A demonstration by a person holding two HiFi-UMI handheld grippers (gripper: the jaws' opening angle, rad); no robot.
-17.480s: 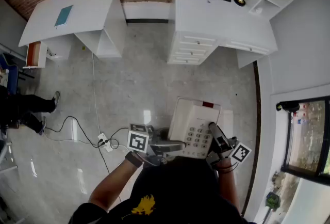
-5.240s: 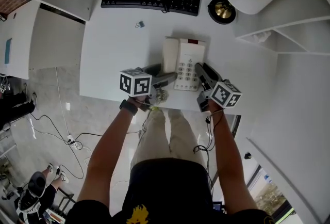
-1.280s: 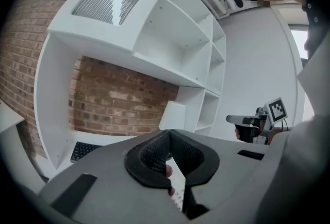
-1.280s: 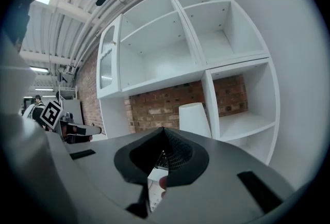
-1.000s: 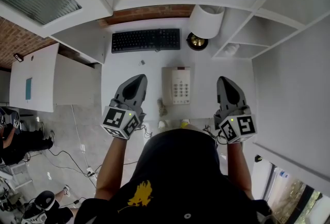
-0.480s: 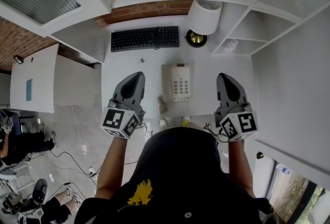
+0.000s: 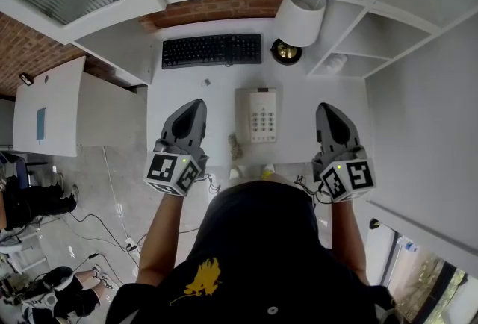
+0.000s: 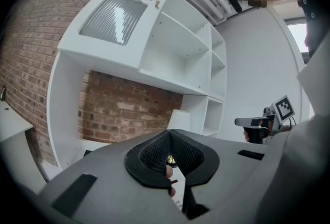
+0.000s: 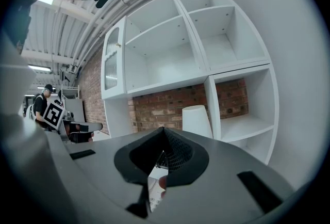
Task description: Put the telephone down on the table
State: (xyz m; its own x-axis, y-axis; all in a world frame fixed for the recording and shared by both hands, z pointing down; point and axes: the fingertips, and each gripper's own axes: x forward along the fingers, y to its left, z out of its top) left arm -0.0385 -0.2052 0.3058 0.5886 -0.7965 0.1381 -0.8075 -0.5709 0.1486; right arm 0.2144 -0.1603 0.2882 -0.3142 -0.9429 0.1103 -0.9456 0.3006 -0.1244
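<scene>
The telephone (image 7: 259, 115) lies flat on the white table (image 7: 175, 95) at the centre of the frame, keypad up. It is below the keyboard (image 7: 211, 50) and the lamp (image 7: 300, 20) and well clear of both. The left claw (image 7: 196, 105) hangs at its left and the right claw (image 7: 326, 108) at its right, and neither touches it. Both claws are pressed together with nothing between them, which their own views confirm. To my eye the setting-down looks done.

Any trouble from here would come from the person, not the telephone. Both claws sit at about the telephone's level in the frame. A careless swing inward while lowering the arms could clip its side, skid it across the smooth top, or knock the handset out of its cradle.

A small tangle (image 7: 234, 145) sits at the table's near edge, just below the telephone. It may be the cord, though it is too small to tell. If it is, and it trails over the edge toward the person's legs, a step back or a dropped arm could catch it. That could drag the telephone toward the edge.

The telephone lies closer to the near edge than to the back of the table, so a tug that way would have little room to spare.
</scene>
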